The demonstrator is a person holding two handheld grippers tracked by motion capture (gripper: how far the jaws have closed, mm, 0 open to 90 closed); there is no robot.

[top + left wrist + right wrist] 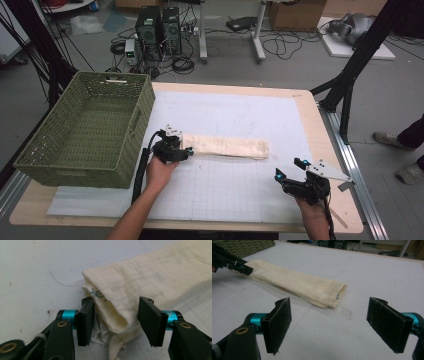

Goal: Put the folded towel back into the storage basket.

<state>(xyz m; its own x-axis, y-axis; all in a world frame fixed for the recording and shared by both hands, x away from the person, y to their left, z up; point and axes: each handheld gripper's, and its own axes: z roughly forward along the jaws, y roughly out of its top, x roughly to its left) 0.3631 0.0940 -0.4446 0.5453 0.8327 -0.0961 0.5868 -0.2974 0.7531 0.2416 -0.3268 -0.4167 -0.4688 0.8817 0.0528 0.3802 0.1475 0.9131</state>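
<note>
A long folded cream cloth (230, 146) lies across the white mat in the middle of the table. My left gripper (186, 150) is at its left end. In the left gripper view the cloth's end (150, 277) sits between the open jaws of my left gripper (116, 315); the left pad (85, 322) touches it and the right pad (150, 322) stands just clear. My right gripper (291, 167) hovers near the front right, open and empty. In the right gripper view its jaws (332, 322) are spread wide, with the cloth (297, 282) lying a little ahead.
A green woven basket (115, 75) stands on the table's left side, close beside my left hand; its corner (244, 245) shows in the right gripper view. The white gridded mat (240, 190) covers most of the wooden table (330, 150). Computers and cables lie on the floor behind.
</note>
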